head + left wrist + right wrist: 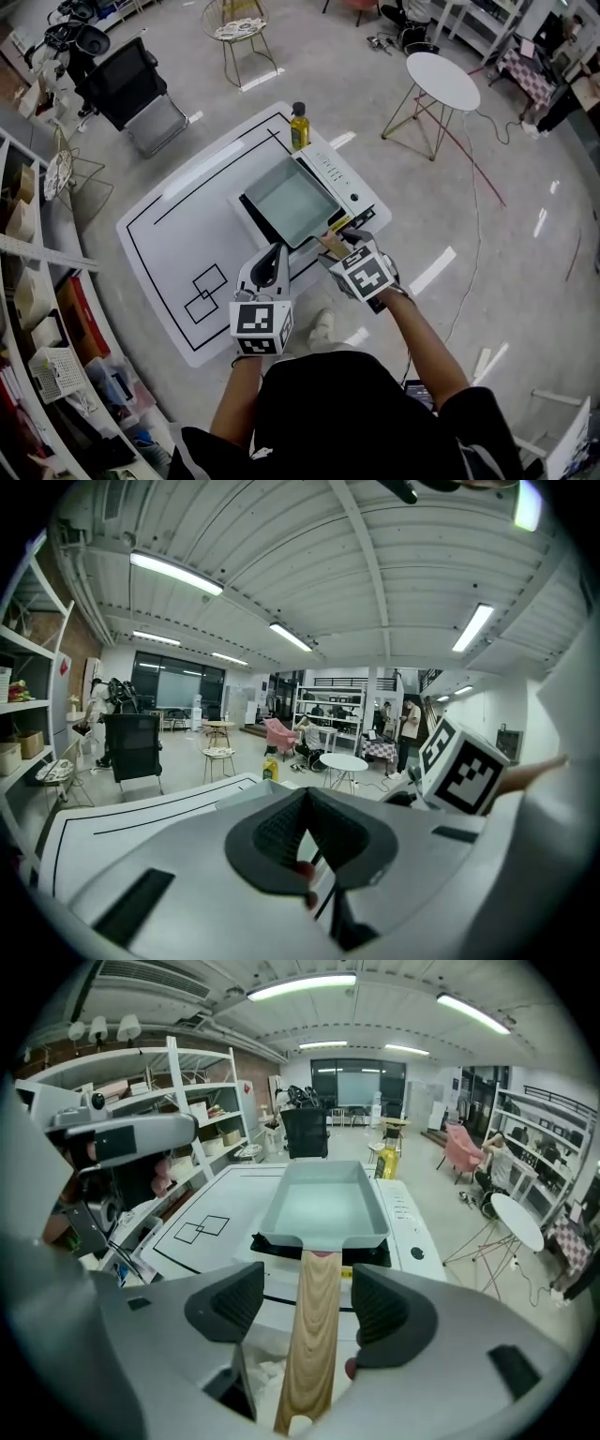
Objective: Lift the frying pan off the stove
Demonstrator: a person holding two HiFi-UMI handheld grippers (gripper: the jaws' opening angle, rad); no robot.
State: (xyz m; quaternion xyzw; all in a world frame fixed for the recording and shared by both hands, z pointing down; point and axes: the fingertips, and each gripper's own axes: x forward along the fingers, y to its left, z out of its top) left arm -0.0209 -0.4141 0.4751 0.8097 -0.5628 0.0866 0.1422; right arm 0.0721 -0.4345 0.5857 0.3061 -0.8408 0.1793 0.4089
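Observation:
A grey rectangular frying pan (291,202) (323,1206) sits on a white single-burner stove (354,190) (412,1234) on the white table (178,244). Its wooden handle (332,246) (314,1335) points toward me. My right gripper (339,244) (305,1302) is open, one jaw on each side of the handle with a gap to both pads. My left gripper (277,255) (306,803) hovers over the table just left of the pan's near corner, its jaws closed together on nothing.
A yellow oil bottle (299,127) (387,1162) stands at the stove's far end. Black lines and two overlapping squares (206,292) mark the table. On the floor are a black chair (131,94), a round white side table (442,80) and shelving (28,281) at left.

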